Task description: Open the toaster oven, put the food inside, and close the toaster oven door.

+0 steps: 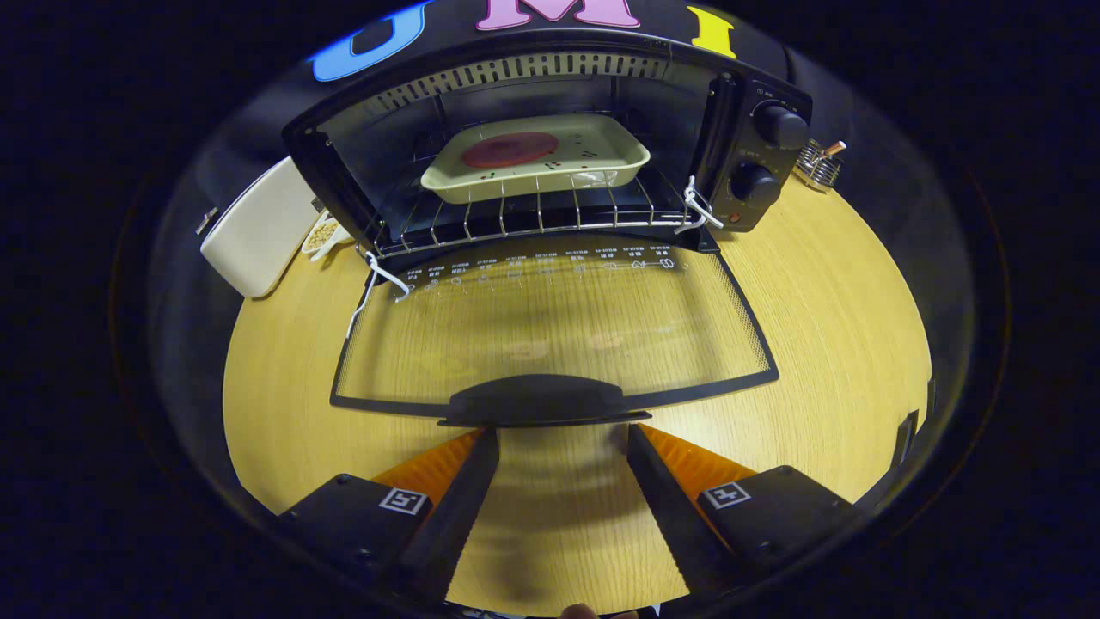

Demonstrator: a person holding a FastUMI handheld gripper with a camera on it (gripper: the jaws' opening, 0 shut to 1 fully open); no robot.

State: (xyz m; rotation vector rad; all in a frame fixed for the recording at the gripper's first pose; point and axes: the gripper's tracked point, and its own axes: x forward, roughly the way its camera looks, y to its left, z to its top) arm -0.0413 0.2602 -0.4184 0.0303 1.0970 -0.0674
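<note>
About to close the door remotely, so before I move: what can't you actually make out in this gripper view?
- Gripper open; whether its fingertips touch the door handle is unclear, since the tips end right at its edge.
- Markings by the knobs and along the glass door: too small.
- Contents of the small dish: partly hidden behind the white box.
- Food on the tray: a dark round patch, type unclear.

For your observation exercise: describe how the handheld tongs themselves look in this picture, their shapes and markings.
The tongs have two long, flat fingers tapering forward in wedge shapes. Each finger joins a blocky black base carrying a small square black-and-white marker. The fingers stand apart, open, just short of the oven door handle.
</note>
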